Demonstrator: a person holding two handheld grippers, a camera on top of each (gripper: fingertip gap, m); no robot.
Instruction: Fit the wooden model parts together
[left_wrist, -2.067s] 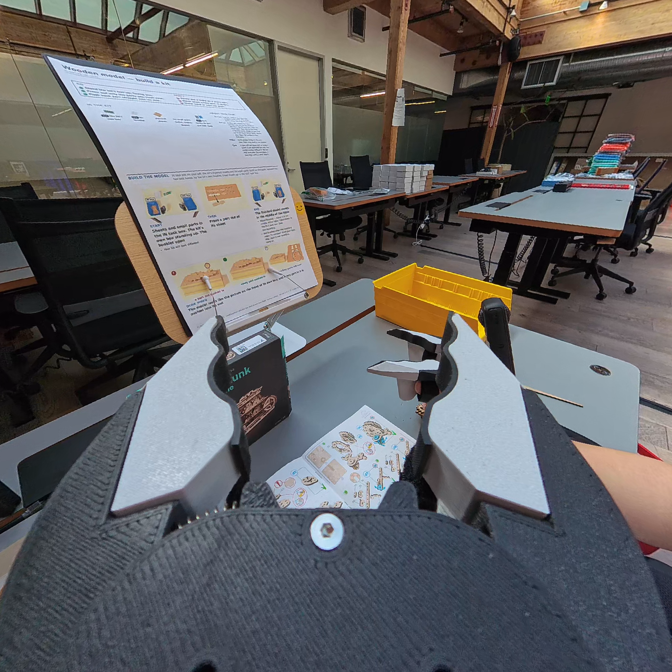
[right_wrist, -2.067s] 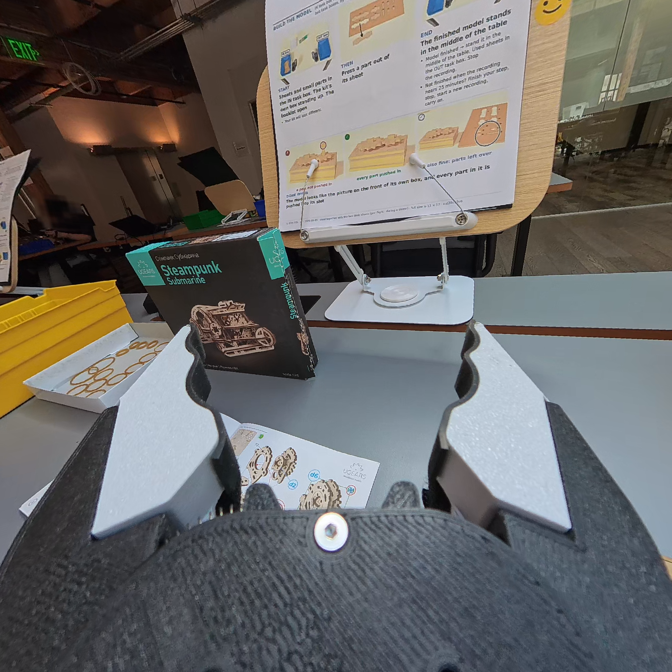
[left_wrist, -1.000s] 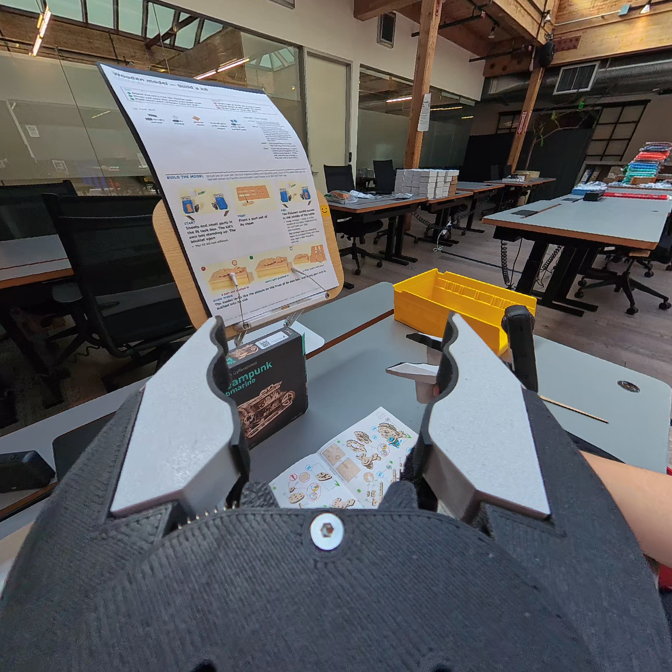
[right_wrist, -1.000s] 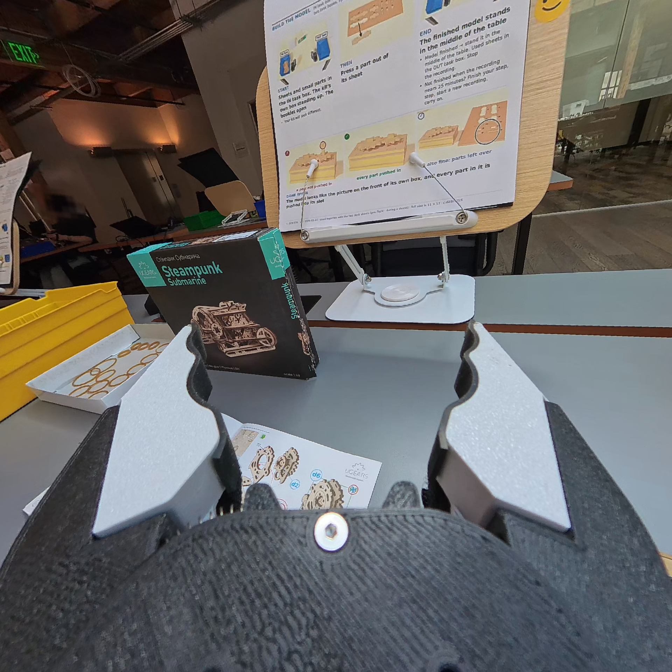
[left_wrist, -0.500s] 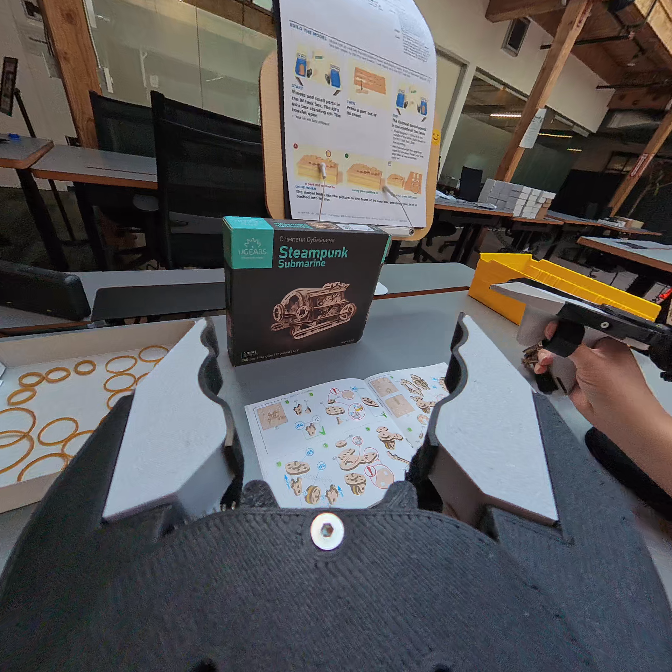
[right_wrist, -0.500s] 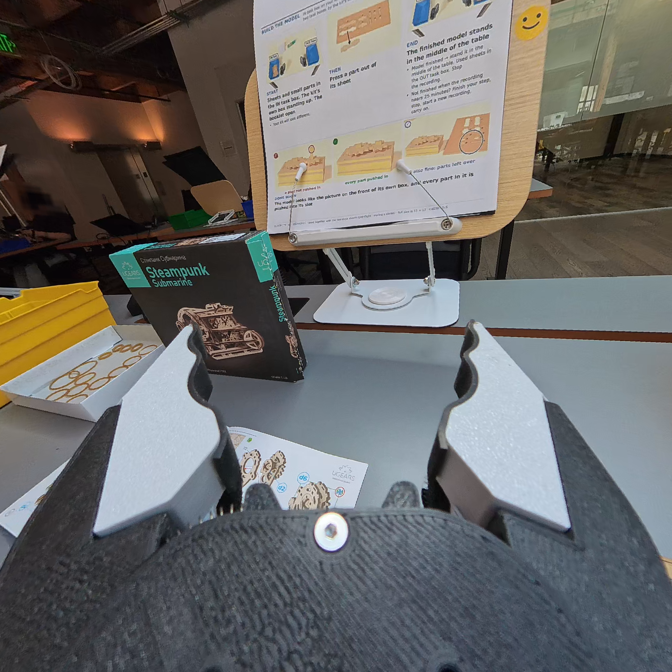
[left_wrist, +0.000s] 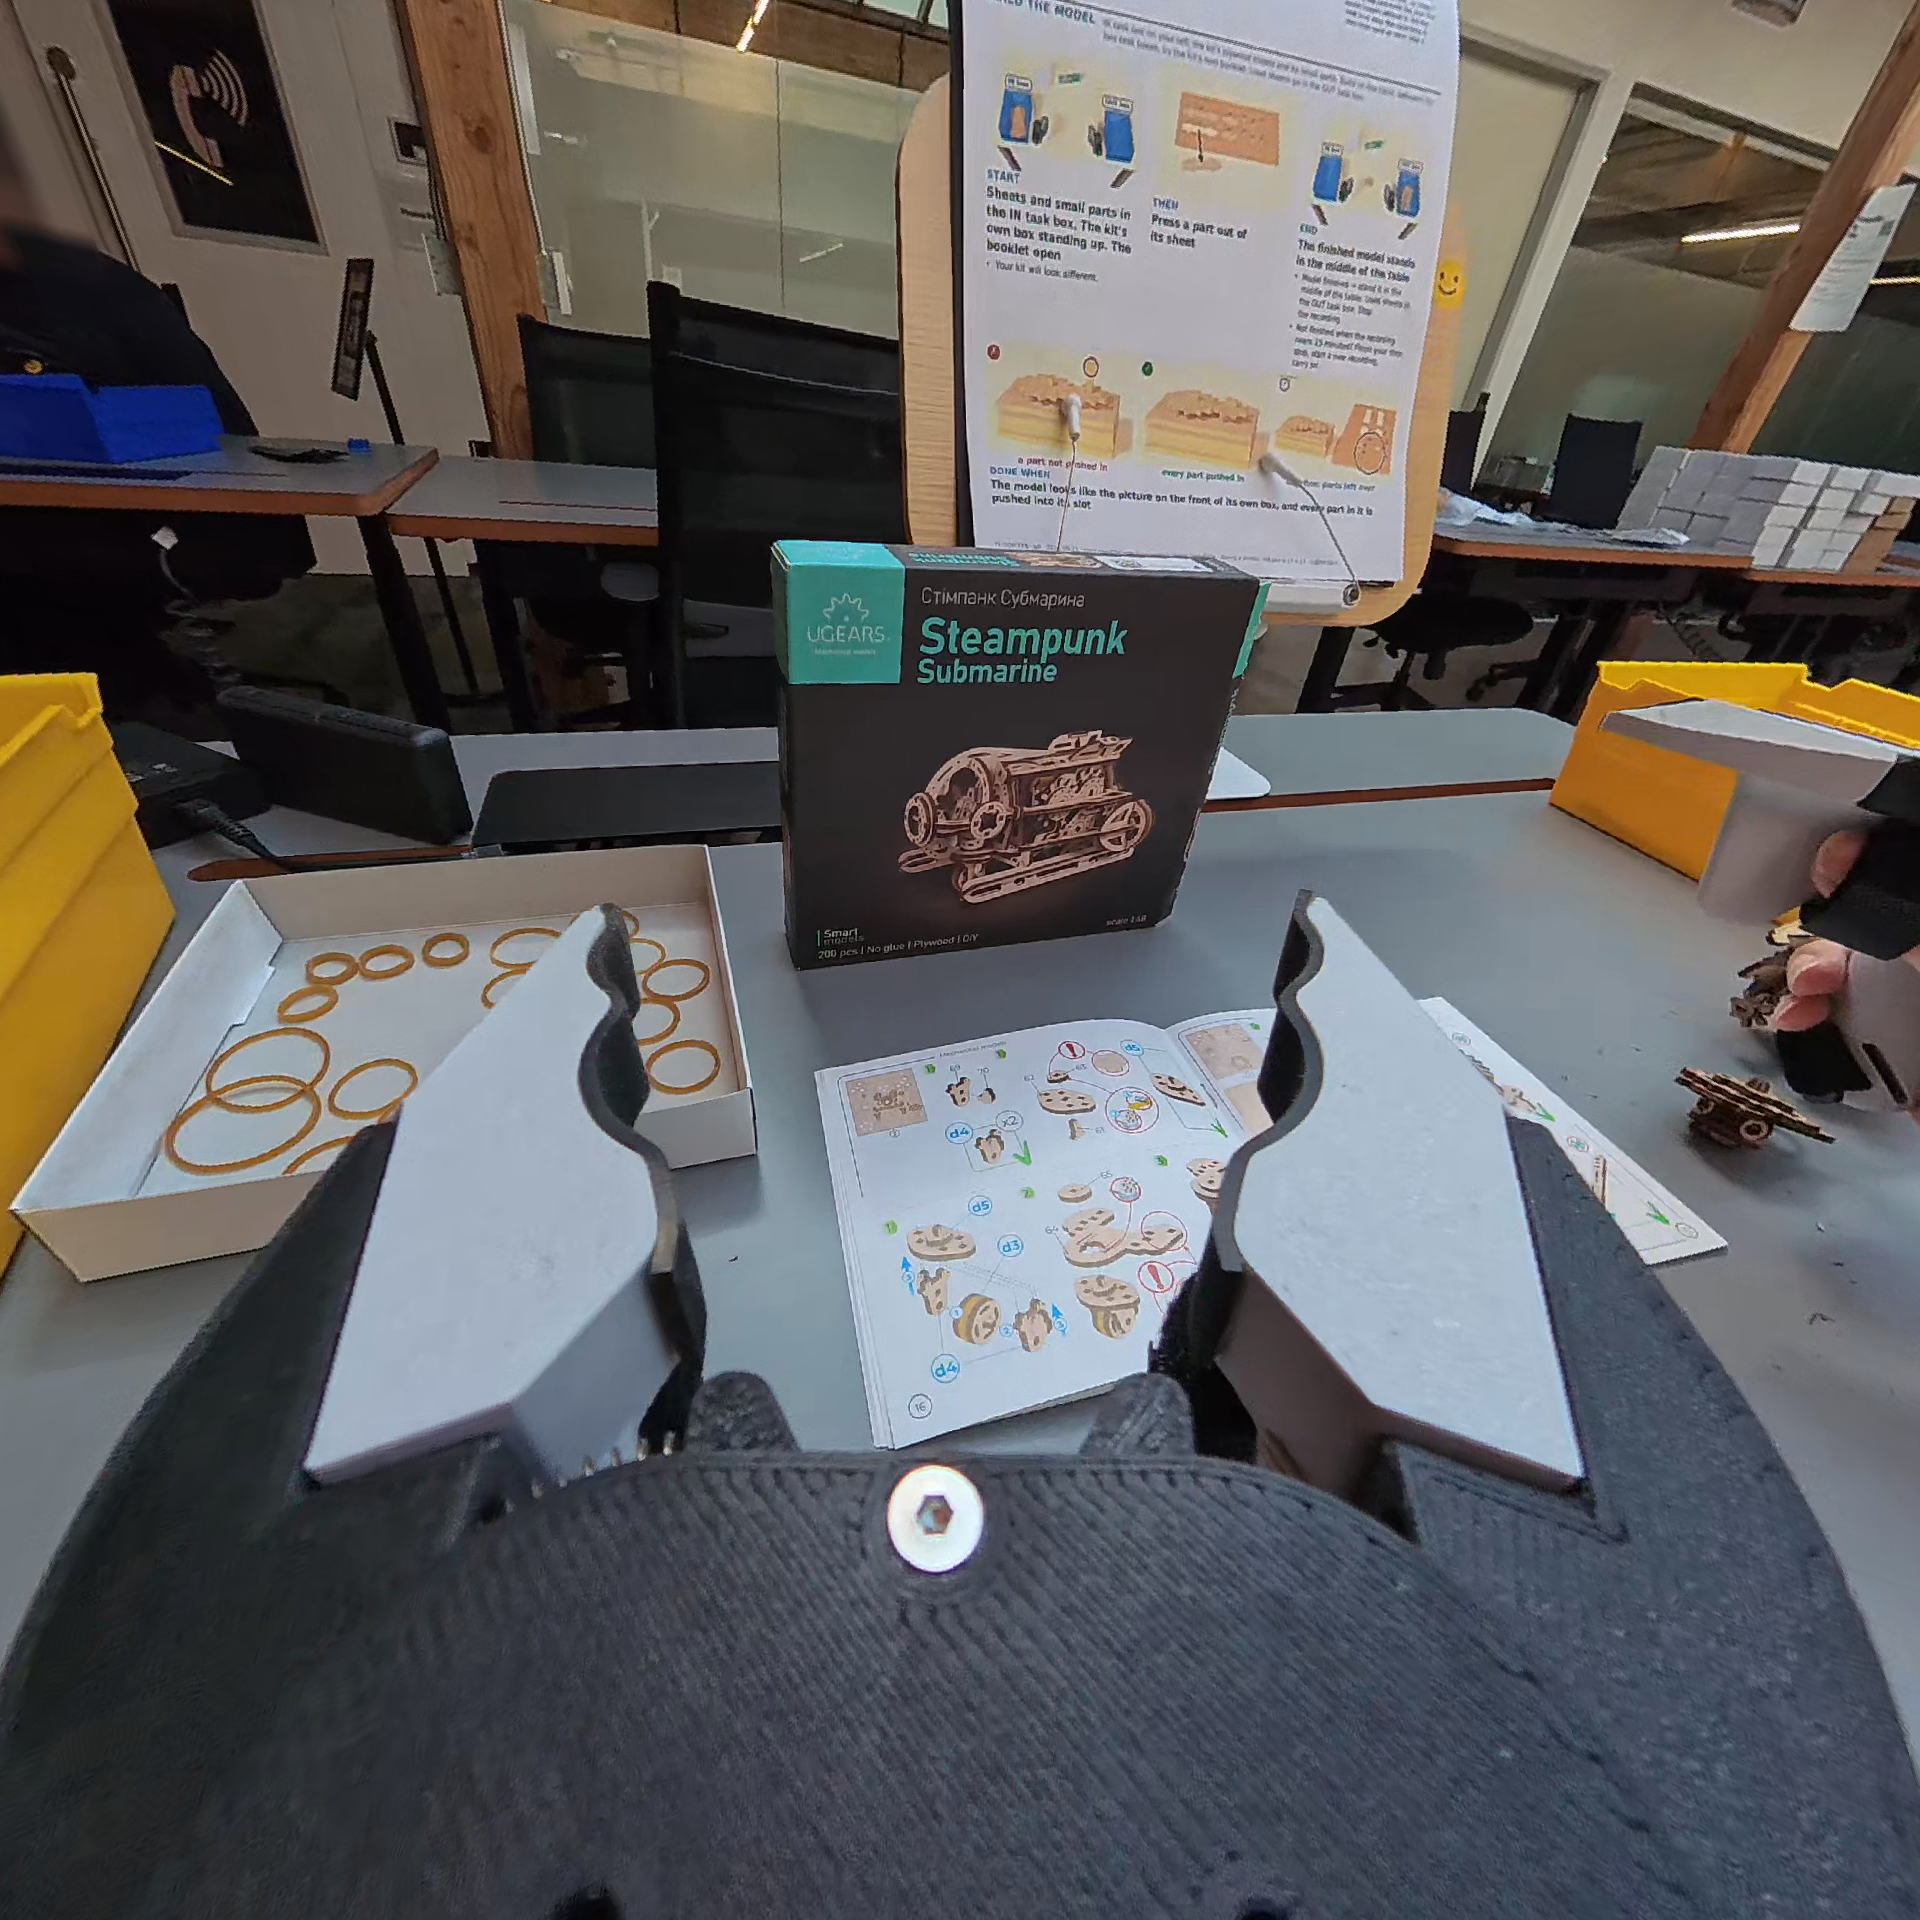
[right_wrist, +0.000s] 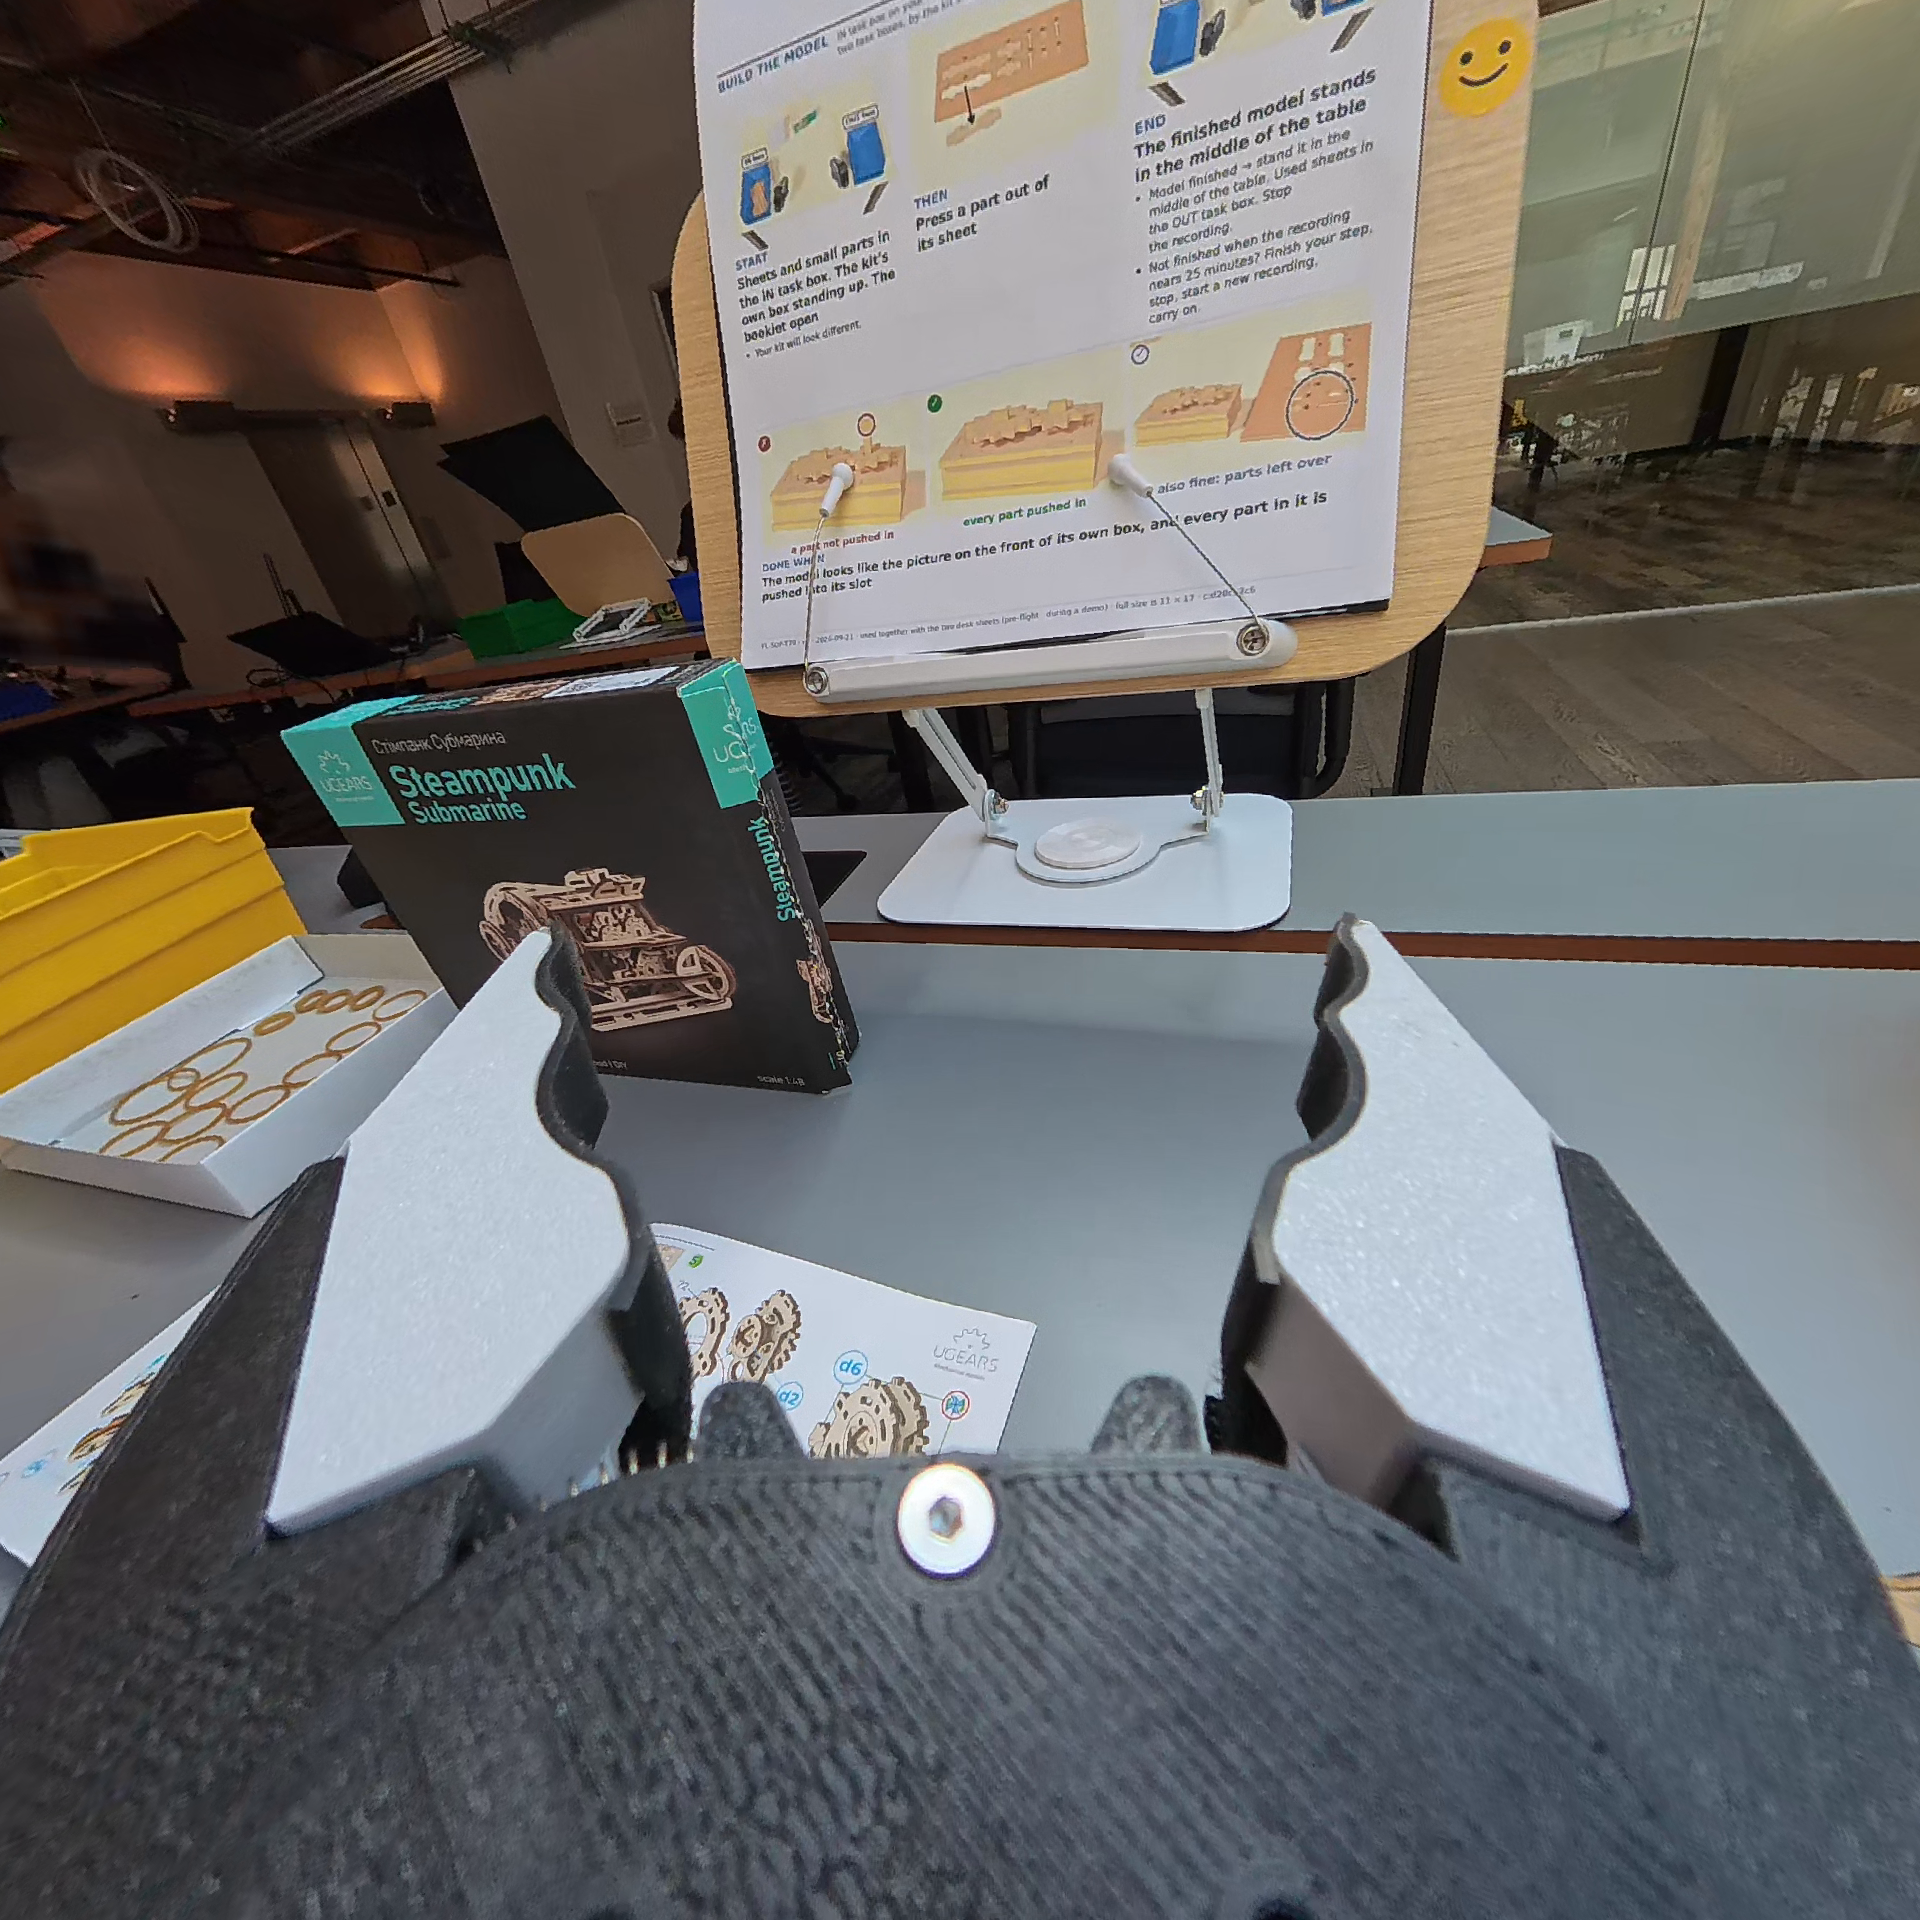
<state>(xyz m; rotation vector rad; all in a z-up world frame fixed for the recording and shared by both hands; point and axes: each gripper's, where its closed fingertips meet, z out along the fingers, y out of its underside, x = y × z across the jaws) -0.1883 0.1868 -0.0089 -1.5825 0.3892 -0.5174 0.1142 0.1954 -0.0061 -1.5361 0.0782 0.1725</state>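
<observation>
My left gripper (left_wrist: 951, 925) is open and empty above the open instruction booklet (left_wrist: 1049, 1216) on the grey table. A small assembled wooden part (left_wrist: 1749, 1107) lies at the right, beside the hand holding the other gripper's handle (left_wrist: 1766, 831); another wooden piece (left_wrist: 1763, 992) sits under that hand. My right gripper (right_wrist: 945, 951) is open and empty above the booklet's corner (right_wrist: 883, 1351). The dark model kit box (left_wrist: 997, 758) stands upright behind the booklet and shows in the right wrist view (right_wrist: 592, 883) too.
A shallow white box (left_wrist: 114, 1091) with several rubber bands lies at the left, next to a yellow bin (left_wrist: 62, 883). Another yellow bin (left_wrist: 1662, 758) stands at the right. An instruction sheet on a wooden stand (right_wrist: 1081, 343) rises behind the kit box.
The left gripper has swung left, from facing the right yellow bin to facing the kit box and white box. The right gripper shifted slightly. Both stayed open.
</observation>
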